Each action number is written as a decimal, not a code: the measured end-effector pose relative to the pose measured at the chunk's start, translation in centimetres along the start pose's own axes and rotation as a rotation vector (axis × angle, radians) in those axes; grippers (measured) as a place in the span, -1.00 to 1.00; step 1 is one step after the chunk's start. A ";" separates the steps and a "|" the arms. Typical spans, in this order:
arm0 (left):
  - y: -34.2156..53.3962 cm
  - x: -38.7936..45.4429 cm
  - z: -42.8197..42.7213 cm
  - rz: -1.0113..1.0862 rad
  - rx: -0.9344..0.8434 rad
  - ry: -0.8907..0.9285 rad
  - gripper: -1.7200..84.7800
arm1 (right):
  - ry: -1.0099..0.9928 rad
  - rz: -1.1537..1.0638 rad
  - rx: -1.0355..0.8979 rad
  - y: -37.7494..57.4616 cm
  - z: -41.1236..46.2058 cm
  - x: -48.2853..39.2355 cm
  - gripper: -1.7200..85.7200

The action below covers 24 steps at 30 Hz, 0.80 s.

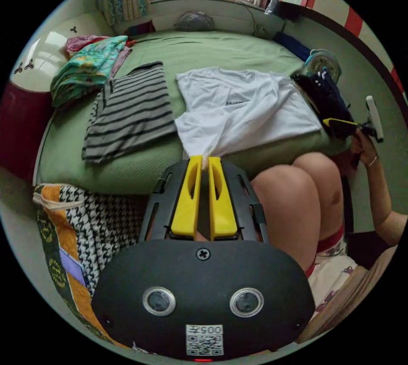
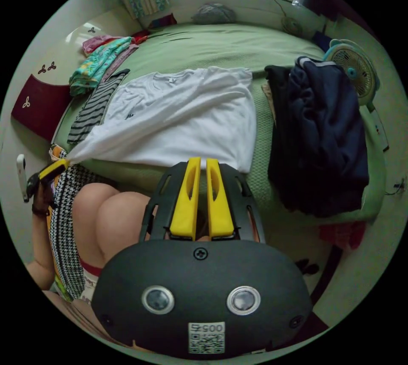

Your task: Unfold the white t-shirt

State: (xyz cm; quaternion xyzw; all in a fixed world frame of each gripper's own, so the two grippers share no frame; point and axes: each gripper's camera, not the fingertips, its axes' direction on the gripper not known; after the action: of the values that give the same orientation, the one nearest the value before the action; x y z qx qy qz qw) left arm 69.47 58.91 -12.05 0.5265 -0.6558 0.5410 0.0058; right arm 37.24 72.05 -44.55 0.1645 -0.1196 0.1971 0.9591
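Gripping the white t-shirt [image 1: 242, 107] at two hem corners.
Left gripper [image 1: 204, 160] and right gripper [image 2: 203, 161] each pinch a near corner; shirt lies spread on green bed [image 1: 204, 48], striped garment [image 1: 131, 112] beside, dark clothes [image 2: 323, 126] opposite.

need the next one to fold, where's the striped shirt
In the left gripper view the striped shirt lies flat on the green bed, between the white t-shirt and the colourful folded pile.

soft matt white cloth t-shirt [image 1: 242, 105] on a textured green bedcover [image 1: 212, 50].
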 end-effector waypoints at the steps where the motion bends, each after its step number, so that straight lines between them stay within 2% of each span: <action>1: 1.2 -0.2 0.0 -0.026 -0.013 0.022 -0.86 | -0.006 0.009 0.000 0.1 -0.1 0.0 -0.91; 9: 4.0 -0.5 1.0 -0.073 -0.072 -0.001 -0.87 | 0.025 -0.004 -0.015 -1.5 0.6 -2.1 -0.86; 13: 3.8 -0.1 0.7 -0.033 -0.089 -0.052 -0.86 | 0.091 -0.060 -0.017 -5.8 1.3 -3.7 -0.83; 17: 4.7 0.1 0.6 -0.027 -0.107 -0.112 -0.86 | 0.067 -0.102 -0.052 -11.4 2.9 -5.3 -0.78; 24: 7.3 -0.8 -0.6 -0.096 -0.078 -0.041 -0.86 | 0.119 0.015 -0.143 -19.5 5.8 -5.9 -0.71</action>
State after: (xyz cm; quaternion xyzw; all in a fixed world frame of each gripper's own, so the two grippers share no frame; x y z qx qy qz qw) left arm 64.35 58.86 -17.39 0.5677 -0.6504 0.5032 0.0388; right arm 39.11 51.05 -46.19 0.0826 -0.0773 0.2048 0.9722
